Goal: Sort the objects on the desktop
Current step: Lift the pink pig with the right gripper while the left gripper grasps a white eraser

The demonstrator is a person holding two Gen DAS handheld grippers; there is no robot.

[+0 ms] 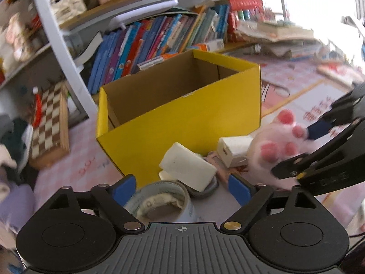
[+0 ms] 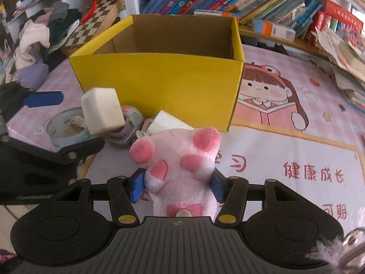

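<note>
My right gripper [image 2: 178, 187] is shut on a pink plush paw [image 2: 180, 159], its blue pads squeezing the toy's sides just above the mat. An open yellow cardboard box [image 2: 159, 80] stands behind it, and nothing shows inside. In the left wrist view, my left gripper [image 1: 181, 182] is open around a roll of tape [image 1: 159, 201]; the left pad is close to the roll and the right pad stands apart. A white block-shaped adapter [image 1: 187, 169] leans on a round grey item [image 2: 127, 125] beside the tape. A second white adapter [image 1: 235, 150] lies by the box.
Rows of books [image 1: 159, 36] fill the shelf behind the box. A folded chessboard [image 2: 98, 16] and a pile of clothes [image 2: 45, 32] sit to the left. The pink cartoon mat [image 2: 285, 137] spreads to the right, with stacked papers [image 2: 342, 52] at its far edge.
</note>
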